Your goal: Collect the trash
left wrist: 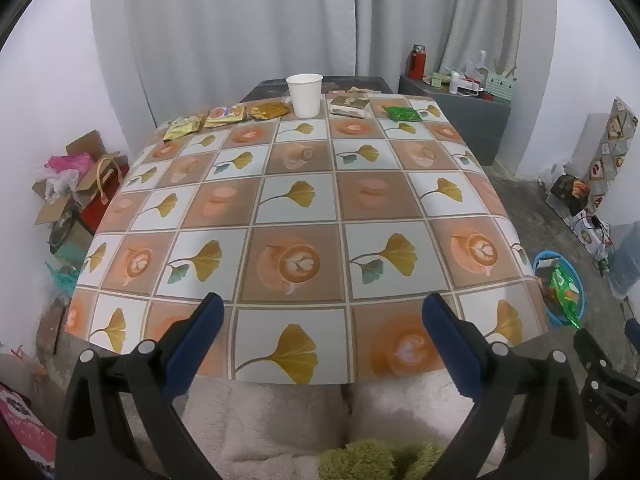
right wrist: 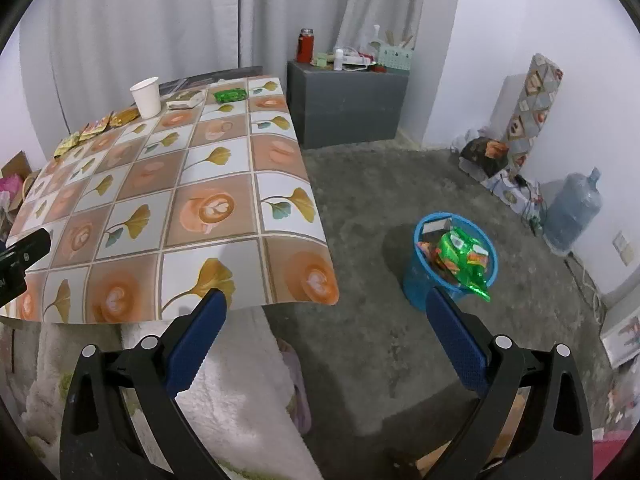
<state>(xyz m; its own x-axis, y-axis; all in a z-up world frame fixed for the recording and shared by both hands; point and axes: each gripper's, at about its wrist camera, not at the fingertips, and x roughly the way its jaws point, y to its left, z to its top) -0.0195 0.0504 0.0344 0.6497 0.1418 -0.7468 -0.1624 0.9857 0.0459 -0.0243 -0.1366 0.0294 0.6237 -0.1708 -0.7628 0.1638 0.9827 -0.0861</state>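
Note:
Trash lies along the far edge of the patterned table (left wrist: 296, 200): a white paper cup (left wrist: 304, 95), gold and yellow wrappers (left wrist: 224, 115), a small flat box (left wrist: 350, 105) and a green packet (left wrist: 402, 113). A blue bin (right wrist: 452, 258) stands on the floor right of the table, holding a green wrapper (right wrist: 464, 256) and other trash; the bin also shows in the left wrist view (left wrist: 560, 292). My left gripper (left wrist: 324, 312) is open and empty above the table's near edge. My right gripper (right wrist: 326, 308) is open and empty, between the table corner and the bin.
A grey cabinet (right wrist: 348, 104) with a red flask (right wrist: 306, 45) and clutter stands behind the table. A water jug (right wrist: 574, 210) and boxes (right wrist: 486, 154) line the right wall. Cardboard boxes and bags (left wrist: 76, 184) sit left of the table. A fluffy white cover (left wrist: 280, 420) lies below the grippers.

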